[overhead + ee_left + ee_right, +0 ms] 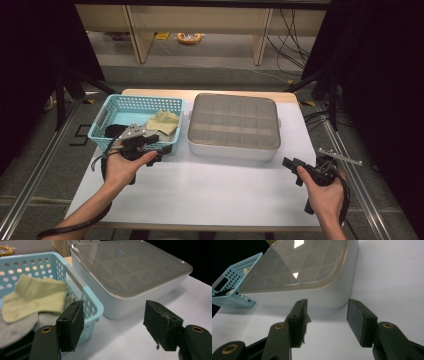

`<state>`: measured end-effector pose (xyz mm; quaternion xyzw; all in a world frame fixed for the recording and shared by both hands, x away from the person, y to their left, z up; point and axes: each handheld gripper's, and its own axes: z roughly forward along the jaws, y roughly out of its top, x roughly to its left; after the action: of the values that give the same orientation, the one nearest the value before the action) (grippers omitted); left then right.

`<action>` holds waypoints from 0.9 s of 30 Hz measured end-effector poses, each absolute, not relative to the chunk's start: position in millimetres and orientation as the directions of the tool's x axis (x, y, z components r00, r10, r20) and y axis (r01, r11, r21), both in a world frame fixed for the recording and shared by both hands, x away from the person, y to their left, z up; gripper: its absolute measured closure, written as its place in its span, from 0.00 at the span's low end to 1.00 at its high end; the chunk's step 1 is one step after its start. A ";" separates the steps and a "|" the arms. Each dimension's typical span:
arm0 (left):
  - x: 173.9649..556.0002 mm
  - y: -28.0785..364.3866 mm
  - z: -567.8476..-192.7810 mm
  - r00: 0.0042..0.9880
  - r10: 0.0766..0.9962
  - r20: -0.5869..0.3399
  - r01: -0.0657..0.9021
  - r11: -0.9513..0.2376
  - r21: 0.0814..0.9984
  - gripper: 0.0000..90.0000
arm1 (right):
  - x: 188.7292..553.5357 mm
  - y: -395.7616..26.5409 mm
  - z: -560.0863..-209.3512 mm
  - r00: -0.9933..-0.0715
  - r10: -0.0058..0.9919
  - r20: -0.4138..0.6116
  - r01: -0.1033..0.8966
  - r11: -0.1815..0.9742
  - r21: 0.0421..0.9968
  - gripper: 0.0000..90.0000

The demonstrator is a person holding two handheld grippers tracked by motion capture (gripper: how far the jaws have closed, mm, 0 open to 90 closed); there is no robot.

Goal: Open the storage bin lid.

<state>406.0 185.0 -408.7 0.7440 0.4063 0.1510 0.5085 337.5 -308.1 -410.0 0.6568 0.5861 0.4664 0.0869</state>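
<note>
Hovering released and empty, the left tongs (159,150) and right tongs (292,169) have moved nothing: socks (164,121) sit in the basket (141,103), the box (234,125) lidded.

Socks (164,121) in basket (140,102), left of lidded box (234,127)

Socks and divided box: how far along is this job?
Done: nothing that shows. The lid is on the box and the socks lie in the basket. In hand: nothing; left gripper and right gripper are open and empty. Left: likely opening the box and moving socks in.
</note>
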 end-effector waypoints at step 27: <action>533.6 107.7 -402.0 0.518 0.803 -0.295 0.698 -0.197 0.689 0.39 | 439.1 -307.6 -390.7 -0.092 0.894 0.438 0.752 -0.226 0.619 0.62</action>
<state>533.6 107.7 -402.0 0.7710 0.4865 0.0648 0.4059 439.1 -307.6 -390.7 0.6681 0.6160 0.4081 0.0870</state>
